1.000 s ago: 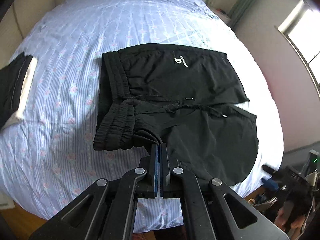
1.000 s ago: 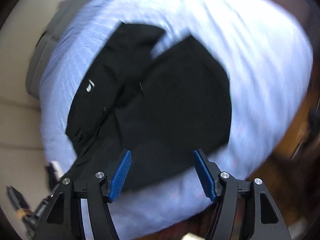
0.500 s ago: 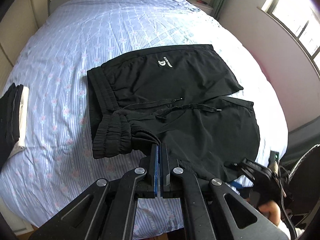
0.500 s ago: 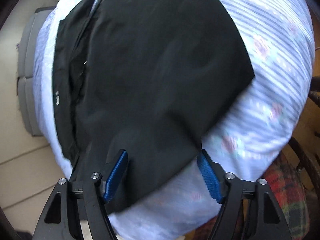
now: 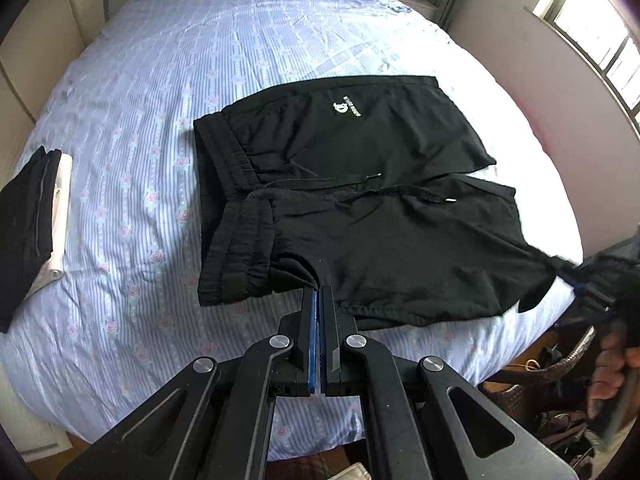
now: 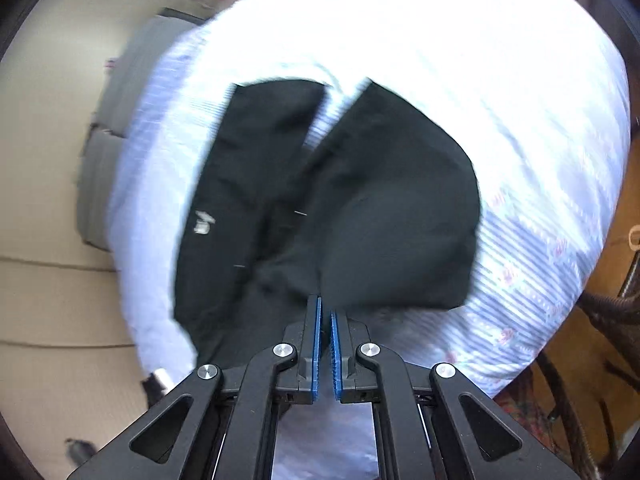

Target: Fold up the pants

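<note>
my left fingers (image 5: 320, 300) are pressed together on a thin pinch of the shorts (image 5: 360, 200) just beside the waistband (image 5: 236, 232). my right fingers (image 6: 325, 316) are clamped on the near hem corner, pulled taut off the edge of the bed (image 5: 160, 80). the shorts lie spread on the striped sheet. both holds catch little cloth, so a sharp lift could slip one free. farther out, the loose drawstring (image 5: 400, 192) could bunch inside the fold, and the far leg could drag askew.
</note>
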`<action>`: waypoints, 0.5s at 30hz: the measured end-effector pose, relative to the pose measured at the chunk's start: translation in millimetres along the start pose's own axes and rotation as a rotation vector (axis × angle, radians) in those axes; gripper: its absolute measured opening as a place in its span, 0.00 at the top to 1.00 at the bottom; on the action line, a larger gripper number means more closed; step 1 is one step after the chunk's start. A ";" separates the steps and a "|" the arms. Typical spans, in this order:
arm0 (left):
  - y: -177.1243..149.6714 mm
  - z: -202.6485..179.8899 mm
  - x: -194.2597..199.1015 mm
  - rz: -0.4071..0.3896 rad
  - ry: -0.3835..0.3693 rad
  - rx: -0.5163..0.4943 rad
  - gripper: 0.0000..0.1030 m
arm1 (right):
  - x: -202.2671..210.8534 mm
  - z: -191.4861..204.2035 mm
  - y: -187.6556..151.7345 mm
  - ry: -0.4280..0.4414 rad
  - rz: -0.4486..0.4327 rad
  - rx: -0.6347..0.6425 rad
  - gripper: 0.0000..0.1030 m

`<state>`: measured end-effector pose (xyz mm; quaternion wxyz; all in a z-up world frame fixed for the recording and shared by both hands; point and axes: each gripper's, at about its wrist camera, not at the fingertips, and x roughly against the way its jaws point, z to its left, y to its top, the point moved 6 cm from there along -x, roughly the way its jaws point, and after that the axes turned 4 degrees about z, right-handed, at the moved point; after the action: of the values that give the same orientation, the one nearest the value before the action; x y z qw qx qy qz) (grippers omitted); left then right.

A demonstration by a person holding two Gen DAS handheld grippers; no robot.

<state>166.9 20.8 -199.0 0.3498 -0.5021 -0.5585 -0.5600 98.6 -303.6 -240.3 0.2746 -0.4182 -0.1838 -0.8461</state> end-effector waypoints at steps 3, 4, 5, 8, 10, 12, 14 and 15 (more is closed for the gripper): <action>2.0 4.1 10.5 -0.018 -0.020 0.029 0.98 | 23.3 26.7 0.8 0.003 -0.027 0.083 0.95; 3.2 5.1 12.6 -0.027 -0.018 0.030 0.98 | 25.6 29.9 1.7 0.001 -0.029 0.093 0.95; 4.9 4.3 13.6 -0.036 -0.015 0.026 0.98 | 23.4 30.9 1.5 -0.001 -0.022 0.093 0.95; 13.7 0.4 16.4 -0.064 -0.021 0.022 0.98 | 10.5 15.0 -1.9 -0.064 0.006 0.053 0.93; 19.7 -2.5 16.0 -0.077 -0.009 0.010 0.98 | -1.3 -2.1 -9.4 -0.107 0.055 -0.015 0.79; 17.9 -3.4 12.7 -0.065 -0.012 0.003 0.98 | -11.6 -20.5 -18.9 -0.121 0.102 -0.099 0.42; 6.1 -2.7 4.1 -0.023 -0.031 0.008 0.98 | -14.7 -41.2 -34.0 -0.109 0.114 -0.165 0.42; -4.6 0.8 -4.9 0.017 -0.048 0.029 0.98 | -18.2 -45.7 -40.1 -0.117 0.120 -0.175 0.42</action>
<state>163.8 21.4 -205.0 0.3481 -0.5149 -0.5705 -0.5368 55.1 -291.3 -284.9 0.2757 -0.4996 -0.0996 -0.8151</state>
